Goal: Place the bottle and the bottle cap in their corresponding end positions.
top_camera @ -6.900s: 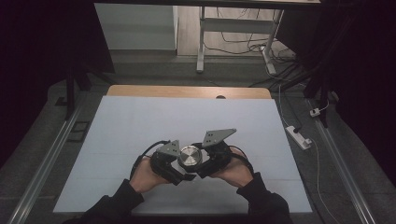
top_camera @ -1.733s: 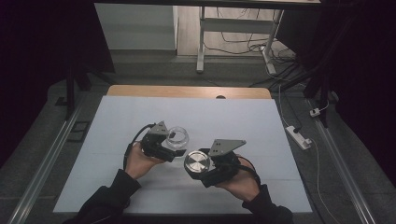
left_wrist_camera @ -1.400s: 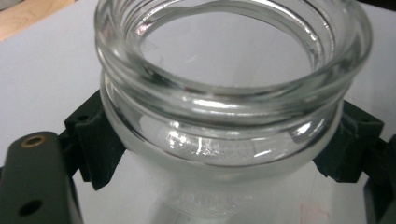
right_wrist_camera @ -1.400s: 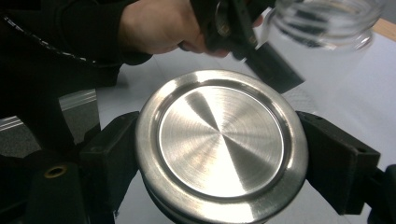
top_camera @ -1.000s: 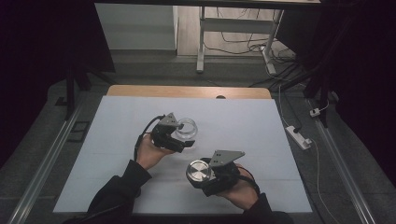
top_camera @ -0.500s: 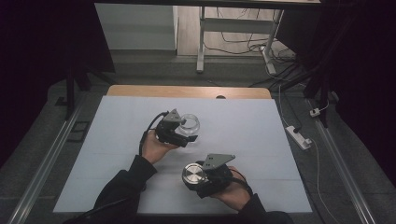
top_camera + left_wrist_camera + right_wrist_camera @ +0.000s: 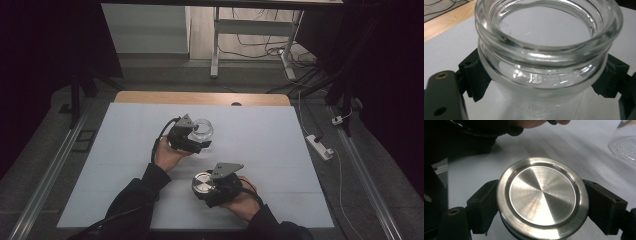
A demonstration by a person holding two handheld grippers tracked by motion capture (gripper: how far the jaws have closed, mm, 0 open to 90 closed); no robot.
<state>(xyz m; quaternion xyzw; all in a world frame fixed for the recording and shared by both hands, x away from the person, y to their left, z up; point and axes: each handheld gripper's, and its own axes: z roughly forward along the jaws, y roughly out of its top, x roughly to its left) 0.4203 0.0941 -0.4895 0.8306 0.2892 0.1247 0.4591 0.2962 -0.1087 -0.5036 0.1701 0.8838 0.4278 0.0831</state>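
A clear glass jar (image 7: 204, 128) with its mouth uncovered is clamped in my left gripper (image 7: 198, 140) over the middle of the table. In the left gripper view the black pads (image 7: 475, 80) press on the jar (image 7: 544, 75) just under its thick rim, so my left gripper (image 7: 544, 87) is shut on it. Nearer the front edge, my right gripper (image 7: 206, 188) is shut on a round brushed-metal lid (image 7: 201, 182). In the right gripper view the lid (image 7: 541, 197) sits flat side up between the pads (image 7: 482, 207), low over the white surface. The jar's base (image 7: 624, 145) shows at the upper right there.
A pale mat (image 7: 280, 150) covers the table, and a wooden strip (image 7: 200, 97) runs along the far edge. A power strip (image 7: 320, 146) and cables lie on the floor at the right. The legs of a metal stand (image 7: 215, 45) rise behind the table.
Jar and lid were held together at first and have come apart. Over the last second the left gripper carried the jar slightly farther away, and the right gripper brought the lid down toward the front edge.
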